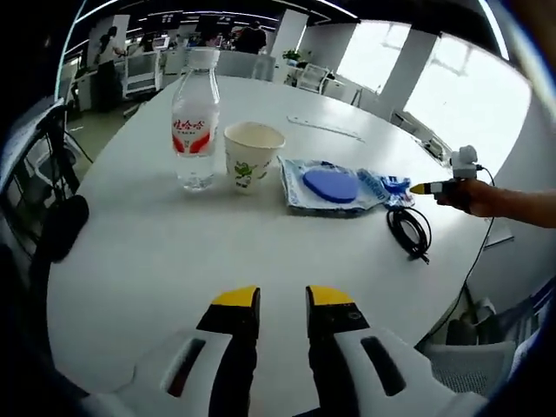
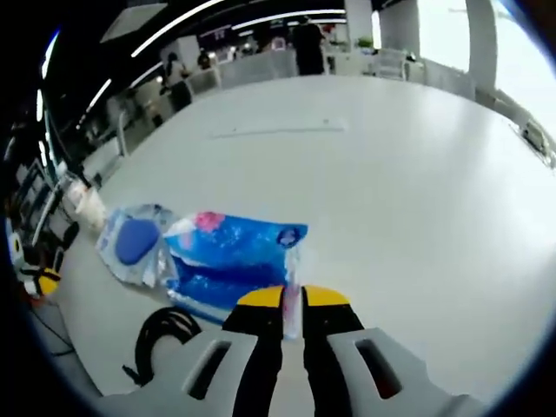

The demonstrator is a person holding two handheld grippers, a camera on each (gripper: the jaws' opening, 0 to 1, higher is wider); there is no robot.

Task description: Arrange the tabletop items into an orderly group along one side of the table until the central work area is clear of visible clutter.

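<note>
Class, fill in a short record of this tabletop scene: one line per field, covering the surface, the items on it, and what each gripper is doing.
surface: white round table
bottle: clear water bottle, upright, red label
cup: paper cup, upright, right of the bottle
packets: clear pouch with blue pad; blue packet
cable: black cable, coiled
left gripper: open, holding nothing
right gripper: shut on the blue packet's edge

My left gripper (image 1: 282, 300) hovers with jaws parted and nothing between them; my right gripper (image 2: 293, 300) has its jaws pinched nearly together.

one bottle (image 1: 195, 122), one cup (image 1: 252, 155), two packets (image 2: 233, 261), one cable (image 1: 410, 231)
</note>
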